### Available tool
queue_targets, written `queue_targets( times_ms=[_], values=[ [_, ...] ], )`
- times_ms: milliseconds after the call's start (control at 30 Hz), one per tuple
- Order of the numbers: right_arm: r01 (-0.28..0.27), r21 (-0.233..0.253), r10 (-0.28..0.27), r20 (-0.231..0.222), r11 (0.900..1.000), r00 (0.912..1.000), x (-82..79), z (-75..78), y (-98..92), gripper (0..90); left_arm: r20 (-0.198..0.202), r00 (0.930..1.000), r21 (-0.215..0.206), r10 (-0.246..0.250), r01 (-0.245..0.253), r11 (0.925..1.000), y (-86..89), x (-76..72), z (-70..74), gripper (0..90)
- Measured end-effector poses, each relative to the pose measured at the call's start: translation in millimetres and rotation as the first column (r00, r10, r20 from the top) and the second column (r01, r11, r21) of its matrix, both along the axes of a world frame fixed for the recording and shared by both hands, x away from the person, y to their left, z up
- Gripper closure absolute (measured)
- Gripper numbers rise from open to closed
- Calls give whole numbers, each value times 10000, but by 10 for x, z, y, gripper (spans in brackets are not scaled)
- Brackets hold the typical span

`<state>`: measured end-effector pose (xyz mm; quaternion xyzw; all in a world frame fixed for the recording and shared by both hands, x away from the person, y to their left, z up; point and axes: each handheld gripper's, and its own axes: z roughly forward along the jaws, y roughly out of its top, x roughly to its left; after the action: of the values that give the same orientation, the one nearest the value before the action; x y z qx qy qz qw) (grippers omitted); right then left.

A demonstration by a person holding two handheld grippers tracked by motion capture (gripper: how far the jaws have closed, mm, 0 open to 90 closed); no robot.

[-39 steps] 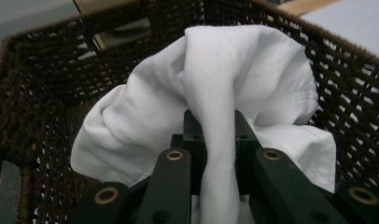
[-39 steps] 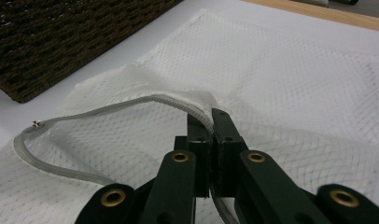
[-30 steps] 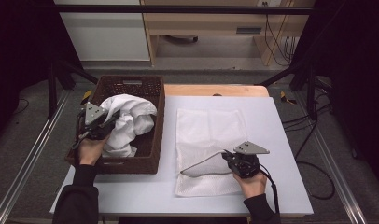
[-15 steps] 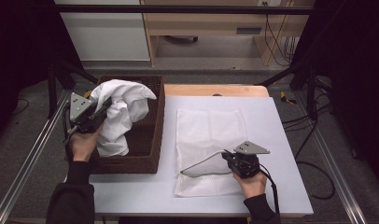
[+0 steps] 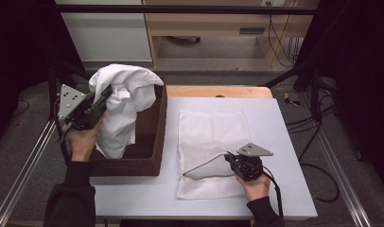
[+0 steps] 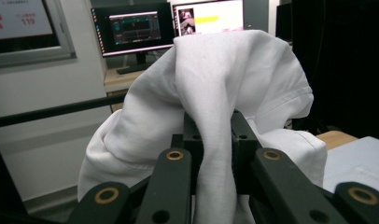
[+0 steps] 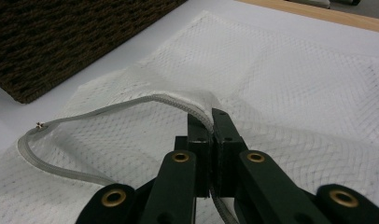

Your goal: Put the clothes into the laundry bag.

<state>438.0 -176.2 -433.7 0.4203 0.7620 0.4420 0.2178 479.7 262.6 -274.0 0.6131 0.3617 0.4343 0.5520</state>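
Table (image 5: 284, 189): white top, wooden strip at far edge.
Right gripper (image 5: 233, 162): near edge, 5 o'clock; jaws clamped on mesh bag's zipper rim (image 7: 197, 106).
Mesh bag (image 5: 213, 132): flat mid-table, mouth lifted open.
Basket (image 5: 150, 142): 9 o'clock.
Left gripper (image 5: 101, 98): above basket, jaws pinching white cloth (image 5: 124, 101), which hangs raised.

Basket (image 5: 147, 142) at table's (image 5: 284, 142) left edge, mesh bag (image 5: 211, 130) flat just beside, right.
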Motion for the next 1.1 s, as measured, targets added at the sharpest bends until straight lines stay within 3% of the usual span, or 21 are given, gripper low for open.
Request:
queue_targets(
  times_ms=[333,533,600,867,933,1100],
  values=[
    [12,29,-12,-24,10000,10000,-3,6,-2,878,247,9982,-388,-538,548,9977,-107,-164,222,801],
    [28,14,-28,-3,10000,10000,6,0,2,878,591,9921,-380,-1104,1128,9929,-225,-344,368,801],
    [44,31,-44,-13,10000,10000,10,-1,0,878,802,9862,-355,-1446,1478,9884,-281,-398,418,801],
    [36,45,-36,11,10000,10000,9,8,-4,878,653,9663,-214,-2489,2507,9678,-610,-656,562,800],
    [35,54,-35,16,10000,10000,8,11,-4,878,713,9562,-169,-2838,2856,9582,-690,-715,578,800],
    [79,96,-79,-29,9999,10000,9,13,2,878,610,9390,132,-3385,3384,9409,-867,-863,573,800]
  ],
)
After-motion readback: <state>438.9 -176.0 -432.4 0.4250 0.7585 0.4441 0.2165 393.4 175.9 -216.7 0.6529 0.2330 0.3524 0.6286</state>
